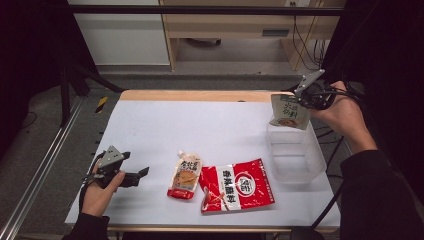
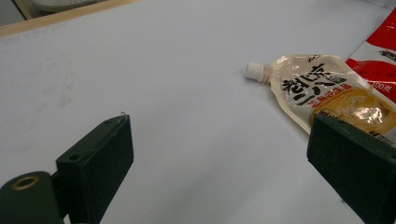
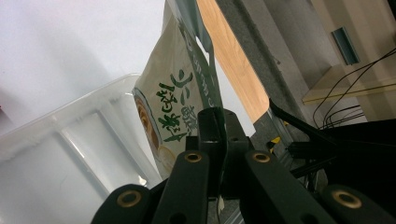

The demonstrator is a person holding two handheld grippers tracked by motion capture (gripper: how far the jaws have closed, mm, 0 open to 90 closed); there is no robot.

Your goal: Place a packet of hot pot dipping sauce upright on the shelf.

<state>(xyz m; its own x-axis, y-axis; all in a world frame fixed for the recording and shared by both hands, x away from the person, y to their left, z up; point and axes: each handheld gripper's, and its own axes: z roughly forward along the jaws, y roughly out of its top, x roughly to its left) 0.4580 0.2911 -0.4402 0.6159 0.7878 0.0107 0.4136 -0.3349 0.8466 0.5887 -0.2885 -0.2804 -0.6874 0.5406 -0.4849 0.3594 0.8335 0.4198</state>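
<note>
High view: white table top (image 1: 165, 125) with a wooden far edge fills mid-frame. Right gripper (image 1: 300, 98) sits at upper right of the frame, held in the person's right hand (image 1: 345, 112). Its jaws are pressed together on the top edge of a pale sachet with green print and a food picture (image 1: 289, 113). The sachet hangs down, its lower end at the far rim of a clear rectangular plastic tub (image 1: 296, 155) at the right edge of the table. Can't tell if the sachet touches the rim.

Right gripper view: the same sachet (image 3: 180, 98) runs up from the closed jaws at centre bottom, the tub (image 3: 60, 126) behind it at lower left of the frame.

Left gripper (image 1: 142, 173) is at lower left of the high view, held low over the table in the left hand (image 1: 100, 192). Jaws are spread, with nothing between them, pointing toward frame centre.

Lower centre of the high view: a beige spouted pouch with a white cap and red bottom band (image 1: 185, 175) lies flat. Just right of it lies a flat red and white foil snack bag (image 1: 237, 186), its edge next to the pouch; can't tell if they overlap.

Left gripper view: the spouted pouch (image 2: 322, 91) is at right of frame, cap toward frame centre, partly behind the right jaw. The red bag (image 2: 378, 56) is at the right edge, beyond the pouch.
</note>
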